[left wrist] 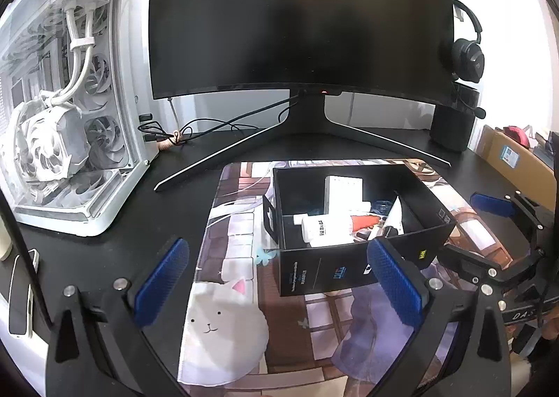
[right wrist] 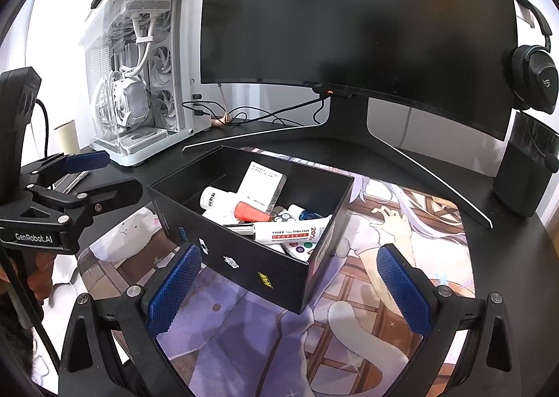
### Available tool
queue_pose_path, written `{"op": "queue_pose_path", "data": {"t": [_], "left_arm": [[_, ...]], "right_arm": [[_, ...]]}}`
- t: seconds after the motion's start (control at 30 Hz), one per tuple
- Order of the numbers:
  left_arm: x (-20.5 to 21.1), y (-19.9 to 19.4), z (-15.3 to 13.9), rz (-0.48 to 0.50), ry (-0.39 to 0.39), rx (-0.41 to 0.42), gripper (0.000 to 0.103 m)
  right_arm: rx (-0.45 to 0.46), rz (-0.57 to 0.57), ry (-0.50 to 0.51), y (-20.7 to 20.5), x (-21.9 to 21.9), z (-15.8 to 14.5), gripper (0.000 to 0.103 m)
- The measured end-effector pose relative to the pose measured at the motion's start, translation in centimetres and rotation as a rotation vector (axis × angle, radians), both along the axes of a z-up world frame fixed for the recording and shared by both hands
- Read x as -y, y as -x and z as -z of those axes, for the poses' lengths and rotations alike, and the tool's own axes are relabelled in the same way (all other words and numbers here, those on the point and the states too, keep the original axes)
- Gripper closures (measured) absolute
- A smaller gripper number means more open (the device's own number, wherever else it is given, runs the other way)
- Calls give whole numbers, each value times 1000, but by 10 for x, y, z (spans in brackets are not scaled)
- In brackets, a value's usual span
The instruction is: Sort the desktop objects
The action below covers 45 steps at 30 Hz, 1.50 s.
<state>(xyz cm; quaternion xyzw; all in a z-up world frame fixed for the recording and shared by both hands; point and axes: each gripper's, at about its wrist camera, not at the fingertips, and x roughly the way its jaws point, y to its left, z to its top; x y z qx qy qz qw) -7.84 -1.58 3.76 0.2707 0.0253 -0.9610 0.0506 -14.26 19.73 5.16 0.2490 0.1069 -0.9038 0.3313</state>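
An open black box (left wrist: 314, 267) (right wrist: 244, 257) stands on the printed desk mat (left wrist: 237, 292) (right wrist: 401, 222). It holds a white bottle (left wrist: 325, 229) (right wrist: 216, 199), a white carton (left wrist: 344, 192) (right wrist: 260, 183), an orange cap (left wrist: 365, 222) (right wrist: 251, 213), a white tube (right wrist: 290, 232) and other small items. My left gripper (left wrist: 279, 288) is open and empty, just in front of the box. My right gripper (right wrist: 290, 292) is open and empty, near the box's front corner. Each gripper shows in the other's view, the right one (left wrist: 489, 232) and the left one (right wrist: 91, 173).
A curved black monitor (left wrist: 300, 19) (right wrist: 367, 23) stands behind the mat on a V-shaped stand. A white PC case (left wrist: 70, 100) (right wrist: 139, 82) is at the left with cables beside it. A headset (left wrist: 466, 51) (right wrist: 534, 82) hangs over a black speaker (left wrist: 452, 124) (right wrist: 520, 170) at the right.
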Motion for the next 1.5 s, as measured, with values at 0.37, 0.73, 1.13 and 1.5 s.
{"op": "queue_pose_path", "data": {"t": [0.37, 0.73, 1.13, 1.5], "left_arm": [[-1, 1, 2, 3, 7, 8, 0], [0, 2, 3, 9, 7, 15, 0], [-1, 3, 4, 15, 6, 17, 0], [-2, 2, 5, 22, 4, 16, 0]], "right_arm": [[13, -1, -7, 3, 0, 3, 1], [13, -2, -9, 3, 1, 3, 1], [12, -2, -12, 2, 1, 3, 1], [12, -2, -11, 3, 1, 3, 1]]}}
